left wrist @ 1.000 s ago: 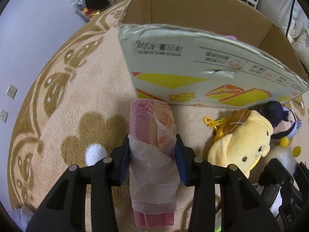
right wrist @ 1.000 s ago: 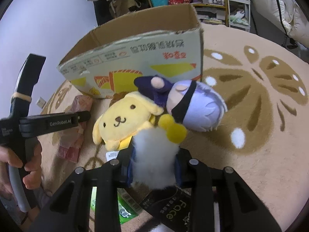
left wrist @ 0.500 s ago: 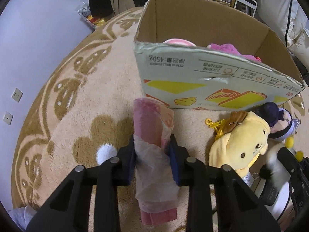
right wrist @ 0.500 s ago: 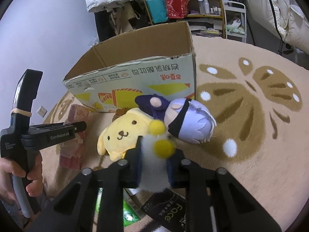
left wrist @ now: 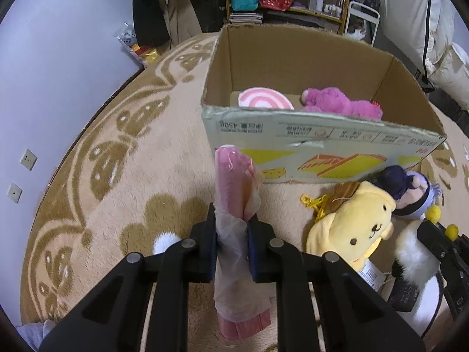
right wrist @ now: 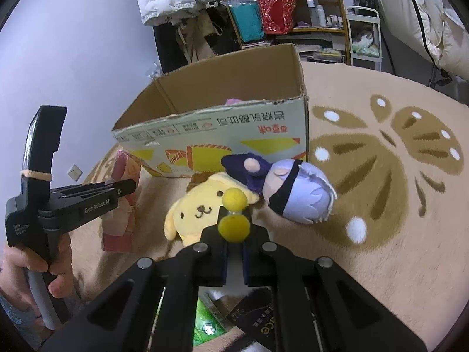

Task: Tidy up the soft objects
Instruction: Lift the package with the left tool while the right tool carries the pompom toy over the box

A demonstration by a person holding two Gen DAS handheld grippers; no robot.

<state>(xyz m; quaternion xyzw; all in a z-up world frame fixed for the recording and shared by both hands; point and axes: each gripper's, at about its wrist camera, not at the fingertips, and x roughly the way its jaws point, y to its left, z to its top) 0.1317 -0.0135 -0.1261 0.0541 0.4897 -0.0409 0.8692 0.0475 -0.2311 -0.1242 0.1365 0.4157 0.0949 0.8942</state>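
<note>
Both tools loaded; I judge the step in hand to be the carry toward the box, not yet the drop. Left to right from my left wrist view: the tan patterned rug (left wrist: 117, 176) runs off to the left of the tool. My left gripper (left wrist: 231, 243) is clamped narrow on the pink bundle in thin plastic wrap (left wrist: 234, 205), which stands up between the pads and juts out ahead of the fingertips, its far end just short of the near wall of the cardboard box (left wrist: 322, 143). The box sits ahead and a little to the right of this tool, open at the top; inside, past the near wall, lie a pink-and-white swirl cushion (left wrist: 263, 101) and a magenta plush (left wrist: 337, 105). Right of the tool, on the rug against the box's foot, lies the yellow dog plush (left wrist: 357, 228), and touching it further right the purple-haired doll (left wrist: 416, 193). From the right wrist view: my right gripper (right wrist: 233, 252) is closed tight on a white fluffy toy with yellow pompoms (right wrist: 234, 223); the pompoms poke out just past the fingertips and the white fur squeezes out behind the pads. The dog plush and the doll lie just ahead of this tool, the box beyond them. Next move, as I judge it: raise each load above the near wall, bring it forward over the opening, then spread the fingers. The bundle's loose wrap could snag on the torn cardboard rim.
</note>
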